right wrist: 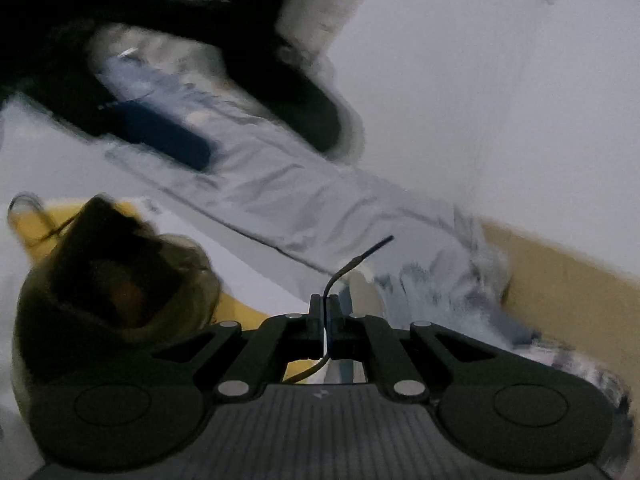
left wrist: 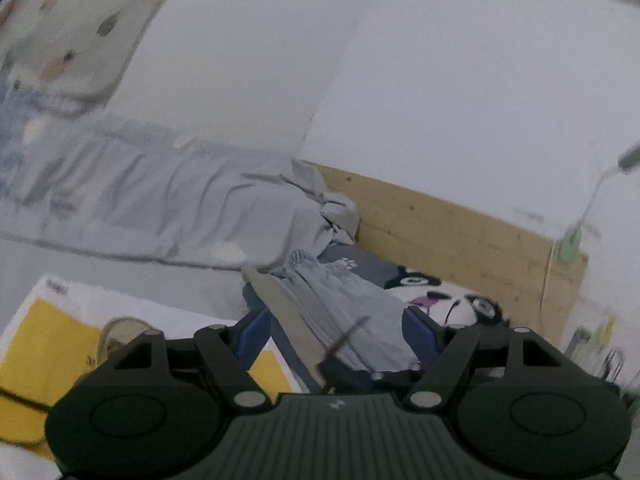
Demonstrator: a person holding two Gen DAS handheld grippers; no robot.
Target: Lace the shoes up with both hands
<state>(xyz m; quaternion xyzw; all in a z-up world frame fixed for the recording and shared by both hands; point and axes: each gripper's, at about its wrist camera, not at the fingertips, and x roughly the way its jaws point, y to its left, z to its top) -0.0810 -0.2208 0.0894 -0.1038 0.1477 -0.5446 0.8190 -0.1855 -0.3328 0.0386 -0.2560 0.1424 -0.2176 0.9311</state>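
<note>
In the right wrist view my right gripper [right wrist: 325, 307] is shut on a thin dark shoelace [right wrist: 352, 261]. The lace's stiff tip curves up and to the right past the fingertips, and its other part hangs below them. An olive-brown shoe [right wrist: 112, 280] sits close on the left, opening upward, on a yellow and white sheet [right wrist: 240, 312]. In the left wrist view my left gripper [left wrist: 338, 330] is wide open, its blue pads [left wrist: 256, 332] far apart. The lace tip [left wrist: 348, 336] stands in the gap, touching neither pad. The shoe [left wrist: 120, 334] peeks out behind the left finger.
A bed with a rumpled grey sheet [left wrist: 180, 200], a wooden headboard [left wrist: 460, 240] and a panda cushion [left wrist: 452, 304] lies beyond. White walls rise behind it. A large dark blurred shape [right wrist: 120, 20] fills the upper left of the right wrist view.
</note>
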